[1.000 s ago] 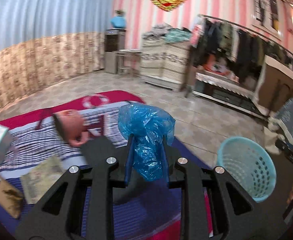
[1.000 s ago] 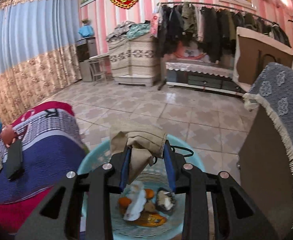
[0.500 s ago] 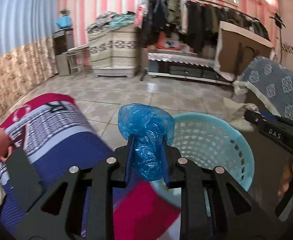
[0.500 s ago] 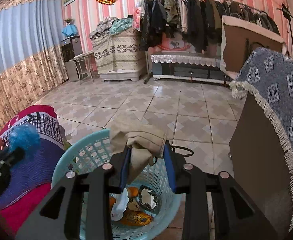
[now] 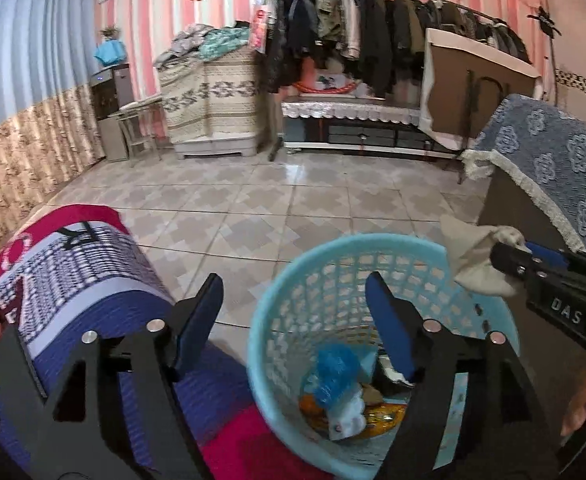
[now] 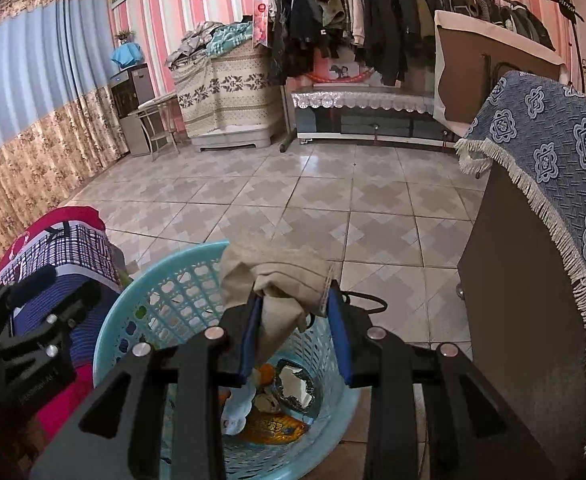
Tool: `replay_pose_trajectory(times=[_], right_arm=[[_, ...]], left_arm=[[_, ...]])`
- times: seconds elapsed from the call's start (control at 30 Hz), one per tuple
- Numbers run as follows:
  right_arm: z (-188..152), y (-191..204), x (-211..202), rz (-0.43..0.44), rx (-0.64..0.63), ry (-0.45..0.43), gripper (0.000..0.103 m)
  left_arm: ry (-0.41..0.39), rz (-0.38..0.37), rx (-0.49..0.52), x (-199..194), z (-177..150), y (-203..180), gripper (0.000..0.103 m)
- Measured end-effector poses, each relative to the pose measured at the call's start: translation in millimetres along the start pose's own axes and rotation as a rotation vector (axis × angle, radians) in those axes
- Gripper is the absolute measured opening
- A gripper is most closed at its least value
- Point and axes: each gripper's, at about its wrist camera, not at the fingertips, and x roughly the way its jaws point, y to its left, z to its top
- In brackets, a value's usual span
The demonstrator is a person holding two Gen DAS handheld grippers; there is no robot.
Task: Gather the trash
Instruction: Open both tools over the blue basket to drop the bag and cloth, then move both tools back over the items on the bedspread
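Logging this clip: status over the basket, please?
Left gripper jaws just opened, empty; blue bag in the basket. Right gripper shut on tan wrapper above the rim. Nothing blocking.

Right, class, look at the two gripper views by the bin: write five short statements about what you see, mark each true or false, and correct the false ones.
1. The left gripper holds the blue plastic bag. False: its jaws have just been opening, nothing is between them, and the bag is in the basket.
2. The right gripper is shut on a beige cloth. True.
3. The basket is empty. False: it holds wrappers and other trash.
4. The beige cloth is over the basket's rim. True.
5. The basket stands on the striped blanket. False: it stands on the tiled floor beside the blanket.
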Motion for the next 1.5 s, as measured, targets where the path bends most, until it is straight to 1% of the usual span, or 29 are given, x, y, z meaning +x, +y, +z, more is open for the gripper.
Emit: replay_pose_trajectory(times=[0.07,0.17,0.2,0.3,0.33,0.4,0.43,0.47,0.53,0.63,0.7,0.83,1.0,1.17,1.23,1.37,1.5], right_arm=[[0,5,1,0.009,-0.007,0.005,0.032],[-2,18,5,0.022,-0.029,0.014,0.033],[-2,20,7,0.028,-0.034,0.017,0.034],[-7,32,15,0.041,-0.035,0.032,0.037],[-8,35,19,0.036,-0.039,0.037,0.04],[-12,43,25,0.044,-0.058,0.049,0.05],[-12,46,26,0.042,-0.065,0.05,0.065],[-13,49,27,0.03,-0.077,0.049,0.076],[-14,52,25,0.031,-0.084,0.045,0.078],[-10,54,17,0.046,-0.072,0.027,0.09],[-9,58,12,0.039,-0.086,0.011,0.092],[-5,65,5,0.043,-0.106,-0.009,0.096],[-3,78,-5,0.069,-0.115,-0.037,0.096],[-5,95,-13,0.091,-0.149,-0.049,0.096],[-5,102,-20,0.109,-0.151,-0.066,0.097],[-9,122,-35,0.192,-0.148,-0.099,0.098],[-19,153,-43,0.248,-0.212,-0.104,0.098]], left_arm=[[-0.012,0.041,-0.031,-4,0,14,0.086],[-0.027,0.086,-0.068,-12,0,34,0.091],[-0.032,0.114,-0.086,-16,-1,45,0.093],[-0.039,0.16,-0.133,-26,-6,69,0.096],[-0.04,0.172,-0.144,-29,-8,76,0.096],[-0.043,0.204,-0.167,-36,-13,91,0.097],[-0.041,0.222,-0.179,-40,-16,99,0.097],[-0.036,0.245,-0.196,-44,-19,107,0.097],[-0.035,0.264,-0.215,-52,-23,117,0.097],[-0.05,0.303,-0.23,-68,-31,133,0.097],[-0.054,0.326,-0.244,-79,-35,143,0.097],[-0.048,0.34,-0.285,-96,-45,164,0.097],[-0.053,0.386,-0.299,-115,-55,181,0.097],[-0.058,0.41,-0.304,-137,-69,194,0.097],[-0.06,0.423,-0.301,-146,-75,198,0.097],[-0.055,0.452,-0.302,-162,-88,210,0.097],[-0.036,0.494,-0.299,-175,-102,222,0.097]])
